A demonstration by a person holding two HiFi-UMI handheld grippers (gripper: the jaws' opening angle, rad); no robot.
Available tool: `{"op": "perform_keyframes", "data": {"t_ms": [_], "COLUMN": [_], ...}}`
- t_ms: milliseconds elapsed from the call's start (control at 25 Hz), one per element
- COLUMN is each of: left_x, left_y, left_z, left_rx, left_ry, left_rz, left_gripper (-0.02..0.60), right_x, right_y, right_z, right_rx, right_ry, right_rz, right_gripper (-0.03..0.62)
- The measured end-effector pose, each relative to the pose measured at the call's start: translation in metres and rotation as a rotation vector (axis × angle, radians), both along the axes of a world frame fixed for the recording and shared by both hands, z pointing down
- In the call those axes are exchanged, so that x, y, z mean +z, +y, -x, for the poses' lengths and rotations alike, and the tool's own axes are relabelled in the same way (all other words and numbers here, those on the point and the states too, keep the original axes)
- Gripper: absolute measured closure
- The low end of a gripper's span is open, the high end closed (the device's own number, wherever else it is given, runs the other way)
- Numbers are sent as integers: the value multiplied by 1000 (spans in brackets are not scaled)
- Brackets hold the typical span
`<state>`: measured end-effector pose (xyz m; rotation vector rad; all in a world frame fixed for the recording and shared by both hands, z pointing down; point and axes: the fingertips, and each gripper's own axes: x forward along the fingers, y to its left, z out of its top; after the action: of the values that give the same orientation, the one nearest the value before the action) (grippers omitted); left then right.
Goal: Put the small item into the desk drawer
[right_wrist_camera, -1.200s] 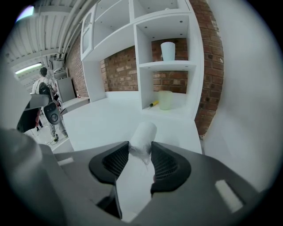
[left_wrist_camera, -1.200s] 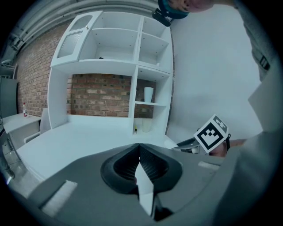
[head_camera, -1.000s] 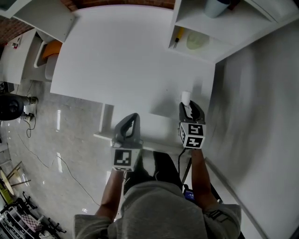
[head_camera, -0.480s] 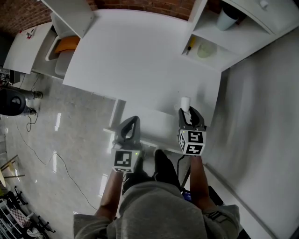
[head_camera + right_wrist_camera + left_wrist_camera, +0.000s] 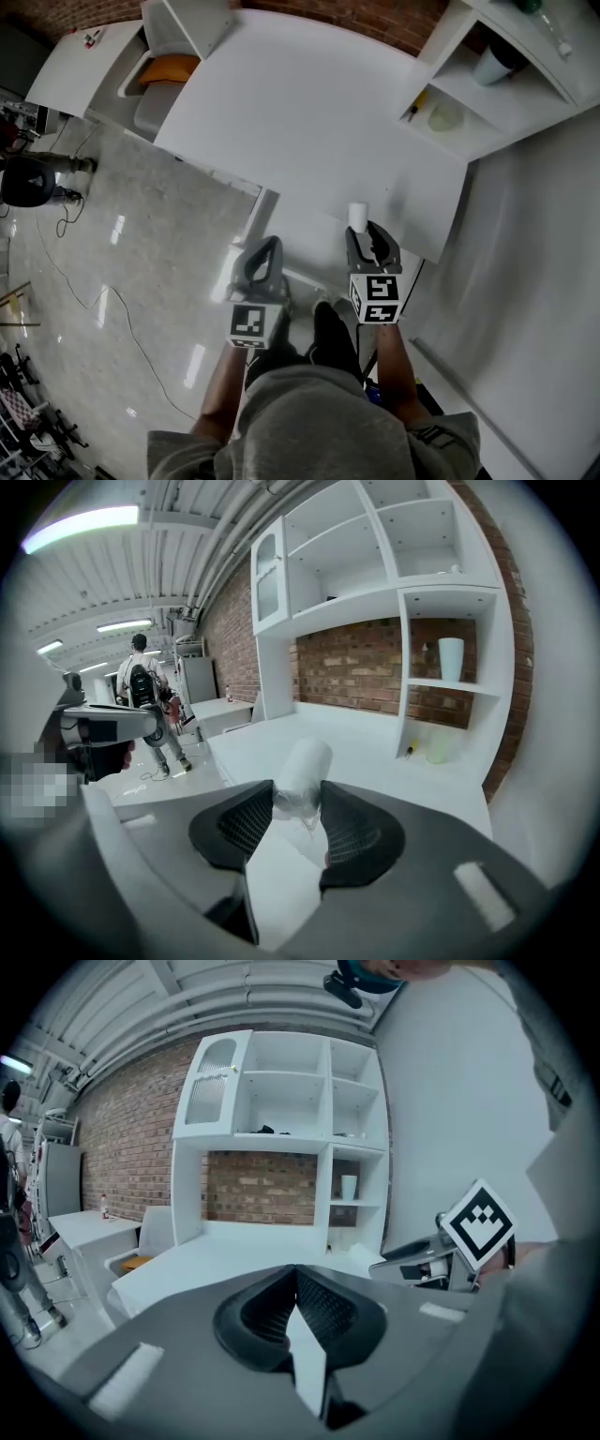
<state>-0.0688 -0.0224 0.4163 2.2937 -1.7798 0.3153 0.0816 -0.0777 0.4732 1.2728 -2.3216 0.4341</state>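
Right gripper view, right gripper (image 5: 298, 797) jaws clamping white roll (image 5: 304, 761), perhaps wrapped, base hidden, left gripper (image 5: 295, 1274) jaws closed.

The small white plastic-wrapped cylindrical roll (image 5: 302, 759) sat clamped between the right gripper's (image 5: 295, 797) jaws, projecting past their tips. The white desk drawer (image 5: 298, 232) stood open beside that gripper.
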Motion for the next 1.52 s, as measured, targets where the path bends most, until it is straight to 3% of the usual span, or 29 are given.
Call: {"op": "perform_keyframes", "data": {"t_ms": [680, 1200, 1520], "left_x": [32, 84, 126], "left_y": [29, 44, 38], "left_z": [72, 111, 119], "left_rx": [-176, -315, -330], "left_ry": [26, 48, 73], "left_rz": [52, 119, 170], "left_gripper": [569, 569, 569], "right_x": [25, 100, 150], "right_y": [26, 35, 33], "right_z": [106, 159, 174], "right_rx": [-249, -425, -472], "right_ry": [-4, 43, 77], "right_rz": [56, 155, 229], "right_gripper": [431, 431, 431]}}
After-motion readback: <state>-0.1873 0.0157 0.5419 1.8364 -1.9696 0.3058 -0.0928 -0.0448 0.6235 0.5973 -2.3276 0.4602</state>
